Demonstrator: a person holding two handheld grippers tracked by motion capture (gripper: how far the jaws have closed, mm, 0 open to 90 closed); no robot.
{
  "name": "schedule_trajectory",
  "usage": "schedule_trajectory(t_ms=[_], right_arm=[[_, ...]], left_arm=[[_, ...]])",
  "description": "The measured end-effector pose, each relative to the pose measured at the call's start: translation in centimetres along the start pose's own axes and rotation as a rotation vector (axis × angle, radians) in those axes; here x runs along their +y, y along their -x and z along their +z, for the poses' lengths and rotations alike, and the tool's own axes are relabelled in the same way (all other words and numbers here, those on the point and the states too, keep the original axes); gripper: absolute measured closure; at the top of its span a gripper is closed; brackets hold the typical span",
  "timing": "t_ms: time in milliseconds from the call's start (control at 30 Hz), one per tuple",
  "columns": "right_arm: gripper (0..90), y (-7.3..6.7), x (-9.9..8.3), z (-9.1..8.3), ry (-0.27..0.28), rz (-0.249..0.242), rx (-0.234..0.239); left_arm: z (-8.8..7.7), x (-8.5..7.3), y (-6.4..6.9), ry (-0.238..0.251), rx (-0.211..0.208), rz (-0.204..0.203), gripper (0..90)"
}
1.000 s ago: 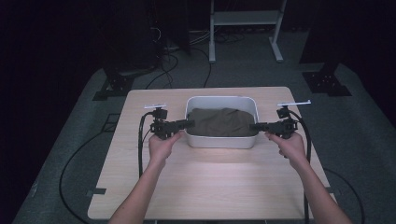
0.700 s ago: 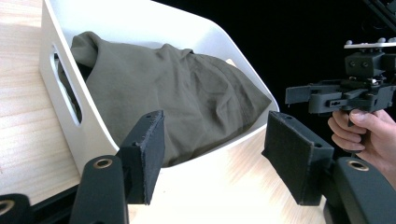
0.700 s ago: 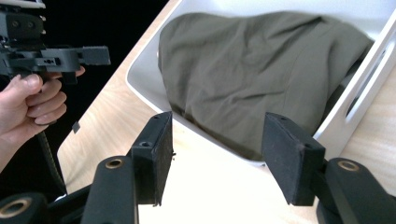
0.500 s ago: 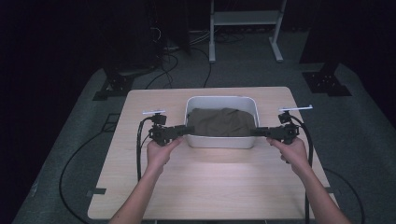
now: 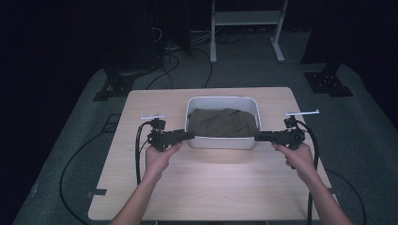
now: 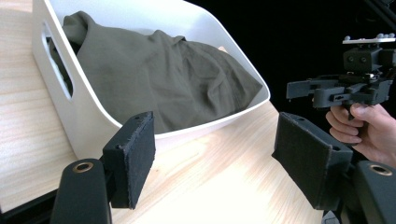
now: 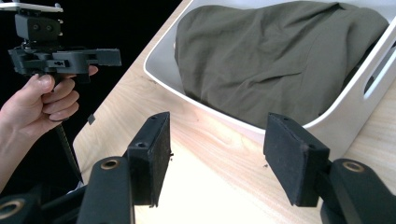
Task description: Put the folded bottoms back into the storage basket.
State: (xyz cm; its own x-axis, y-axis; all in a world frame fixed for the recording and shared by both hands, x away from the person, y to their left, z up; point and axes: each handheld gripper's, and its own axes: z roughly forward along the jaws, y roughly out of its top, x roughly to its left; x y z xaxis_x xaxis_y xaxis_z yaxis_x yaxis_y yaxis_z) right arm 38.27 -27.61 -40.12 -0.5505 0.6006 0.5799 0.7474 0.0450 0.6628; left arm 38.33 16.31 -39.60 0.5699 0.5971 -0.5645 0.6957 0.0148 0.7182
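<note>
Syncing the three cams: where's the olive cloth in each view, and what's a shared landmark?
High view: olive cloth at centre, inside the white bin.
Left gripper view: cloth upper left of centre, heaped in the bin.
Right gripper view: cloth upper right, in the bin.
Shared landmark: the bin's near long rim above the wooden table.

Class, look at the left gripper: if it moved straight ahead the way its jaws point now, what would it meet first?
Probably the near left corner of the white bin; the left gripper stands open just short of it, though depth is uncertain.
</note>
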Motion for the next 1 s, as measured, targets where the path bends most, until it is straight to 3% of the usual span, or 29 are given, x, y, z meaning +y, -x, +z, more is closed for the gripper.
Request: schedule_trajectory(t_ms=[367,533,1000], right_arm=[[40.1,0.5,-1.3,-0.4,-0.006,0.006,0.003],[39.4,0.8,-2.0,-0.6,-0.012,0.011,0.003],[39.3,1.3,-3.7,-0.9,-0.021,0.012,0.010]], left_arm=[[-0.2,-1.3,-0.2,0.001,-0.016,-0.002,26.9],[-0.3,-1.8,-0.5,0.004,-0.022,-0.023,26.0],[-1.1,-3.3,-1.2,0.006,-0.003,-0.035,20.8]])
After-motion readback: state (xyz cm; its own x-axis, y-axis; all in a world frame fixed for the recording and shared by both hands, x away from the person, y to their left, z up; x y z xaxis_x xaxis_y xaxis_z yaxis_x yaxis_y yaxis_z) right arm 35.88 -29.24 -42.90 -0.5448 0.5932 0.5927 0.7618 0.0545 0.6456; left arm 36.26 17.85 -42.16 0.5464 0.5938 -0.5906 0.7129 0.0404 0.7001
